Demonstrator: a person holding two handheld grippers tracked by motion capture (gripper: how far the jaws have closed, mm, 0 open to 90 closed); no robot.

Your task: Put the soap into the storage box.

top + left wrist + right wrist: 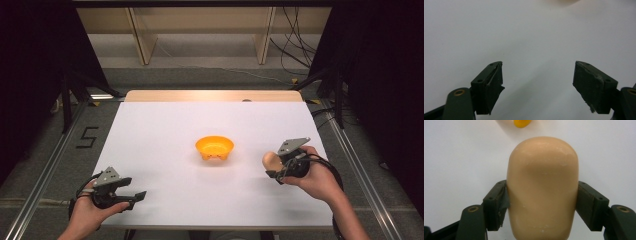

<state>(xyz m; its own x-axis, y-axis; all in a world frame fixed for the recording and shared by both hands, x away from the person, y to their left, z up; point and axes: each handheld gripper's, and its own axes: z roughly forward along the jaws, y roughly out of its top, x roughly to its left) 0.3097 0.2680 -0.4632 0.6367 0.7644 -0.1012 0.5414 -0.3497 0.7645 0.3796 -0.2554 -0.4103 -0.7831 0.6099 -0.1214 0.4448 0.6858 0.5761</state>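
- White sheeting covers the counter (165,150), with a strip of bare wood along its far edge, grey floor around it and black curtains at both sides.
- At the middle of the counter sits an orange bowl (214,147), upright and open to the camera.
- From the bowl, the left gripper (131,198) lies toward 8 o'clock, near the counter's front left corner. The left hand (95,212) wraps its handle from below, forearm coming in from the bottom edge, and the tool points toward 3 o'clock.
- In the left gripper view its fingers (488,87) stand wide apart with nothing between them but white surface.
- The right gripper (272,167) lies toward 4 o'clock from the bowl, near the right edge. The right hand (315,177) grips it with the wrist angled in, the tool pointing toward 10 o'clock.
- Its fingers (495,206) are clamped on both flanks of a smooth tan, egg-like rounded object (542,187), whose domed end reaches past the tips.
- The bowl shows as a yellow-orange patch at 12 o'clock in the right gripper view, well apart from the held object.
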